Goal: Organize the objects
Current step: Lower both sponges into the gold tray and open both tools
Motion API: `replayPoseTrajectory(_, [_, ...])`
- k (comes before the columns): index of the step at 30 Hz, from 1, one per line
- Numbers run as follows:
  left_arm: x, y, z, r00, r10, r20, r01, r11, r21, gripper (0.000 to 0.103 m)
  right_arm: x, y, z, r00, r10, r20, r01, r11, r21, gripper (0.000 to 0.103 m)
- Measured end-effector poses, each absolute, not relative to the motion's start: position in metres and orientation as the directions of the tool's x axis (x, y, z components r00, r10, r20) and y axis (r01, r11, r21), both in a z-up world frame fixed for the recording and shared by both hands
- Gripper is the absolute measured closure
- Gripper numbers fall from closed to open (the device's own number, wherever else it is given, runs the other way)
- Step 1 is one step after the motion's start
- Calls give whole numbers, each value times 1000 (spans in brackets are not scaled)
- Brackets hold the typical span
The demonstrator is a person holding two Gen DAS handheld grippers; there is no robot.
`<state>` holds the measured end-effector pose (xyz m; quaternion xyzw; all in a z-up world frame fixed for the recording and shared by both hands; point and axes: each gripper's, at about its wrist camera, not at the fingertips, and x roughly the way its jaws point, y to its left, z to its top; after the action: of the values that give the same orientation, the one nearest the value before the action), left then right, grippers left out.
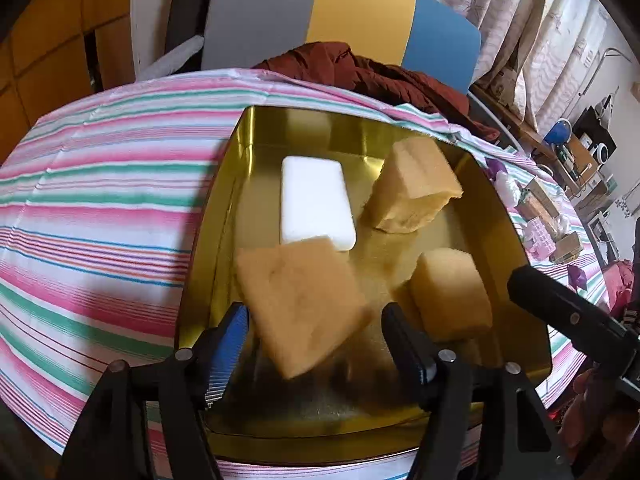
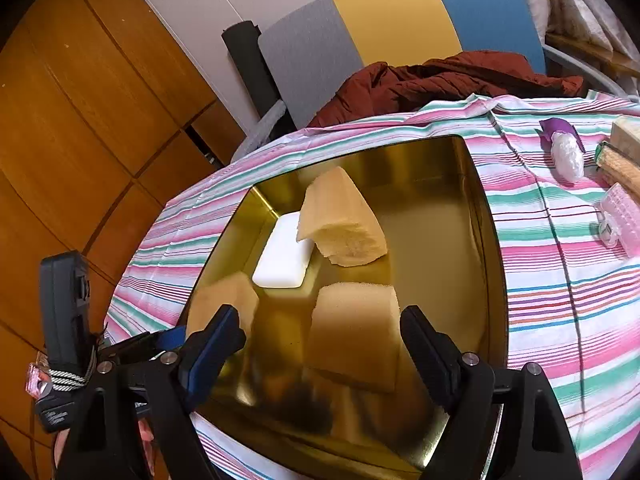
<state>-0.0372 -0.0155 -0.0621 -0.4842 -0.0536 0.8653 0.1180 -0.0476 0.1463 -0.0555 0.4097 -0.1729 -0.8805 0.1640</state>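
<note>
Both my grippers hang spread over the gold tin, pinching nothing.

The striped tablecloth (image 1: 100, 200) carries a shiny gold metal tray (image 1: 516, 240) with rounded corners; inside lie three soft yellow sponge blocks and a smooth white soap bar (image 1: 316, 204). My left gripper (image 1: 316, 344) stands open around the nearest sponge (image 1: 300, 304), pads apart from it. My right gripper (image 2: 320, 344) gapes around another sponge (image 2: 356, 332); the third sponge (image 2: 340, 220) leans over the soap. Only the right view shows the purple wrapper (image 2: 558, 128) and pink box (image 2: 624, 224) clearly. A rust-red garment (image 1: 360, 72) lies behind, against a grey-yellow-blue chair back (image 1: 340, 20).
</note>
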Motion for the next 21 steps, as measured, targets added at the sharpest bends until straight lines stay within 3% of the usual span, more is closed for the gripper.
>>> replayPoseTrajectory(2, [-37,-15,-59,-509,282,-814,-165,-959,-229,25,-45,149,-55,-614,-434,-659,146,-883,445,19])
replayPoseTrajectory(9, [-31,-16,-51,-537,293,-791,-142,-956,-258,24,-39,156,-51,-632,-429,-646,130,-880,458,19])
replayPoseTrajectory(14, [-29,-22,-52,-521,456,-722,-148,-881,-450,24,-35,165,-46,-652,-420,-632,119,-879,461,19])
replayPoseTrajectory(21, [-24,-1,-42,-530,454,-717,-187,-887,-423,24,-29,188,-39,-689,-388,-612,86,-883,462,19])
